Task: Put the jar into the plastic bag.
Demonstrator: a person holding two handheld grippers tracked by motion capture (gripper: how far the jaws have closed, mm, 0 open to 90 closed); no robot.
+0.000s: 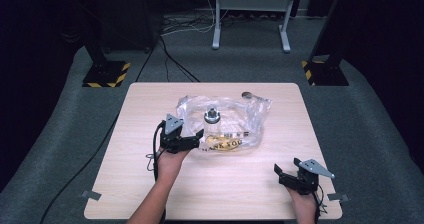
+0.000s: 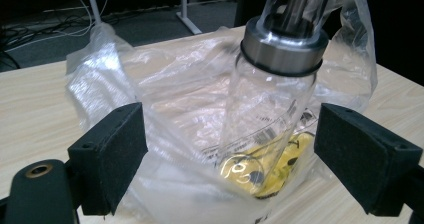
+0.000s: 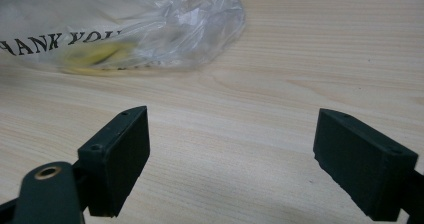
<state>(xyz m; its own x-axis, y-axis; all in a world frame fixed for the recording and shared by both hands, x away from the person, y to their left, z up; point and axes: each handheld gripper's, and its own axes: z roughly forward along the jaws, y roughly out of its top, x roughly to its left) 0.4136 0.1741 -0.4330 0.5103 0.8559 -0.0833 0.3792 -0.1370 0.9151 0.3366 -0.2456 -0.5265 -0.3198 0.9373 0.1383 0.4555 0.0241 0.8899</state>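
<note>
Jaws of the left gripper [image 2: 227,154] stand spread around the bagged glass bottle [image 2: 265,109], pads clear; right gripper [image 3: 230,154] spread above the table [image 3: 300,59].

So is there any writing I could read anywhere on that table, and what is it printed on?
"HANK YOU": black capitals on the clear plastic bag, right gripper view; the start is cut off by the picture's edge.
"ANK YOU": the same print on the bag, high view, partly creased.
Barcode and small print on the glass bottle in the bag: too blurred to read.
</note>
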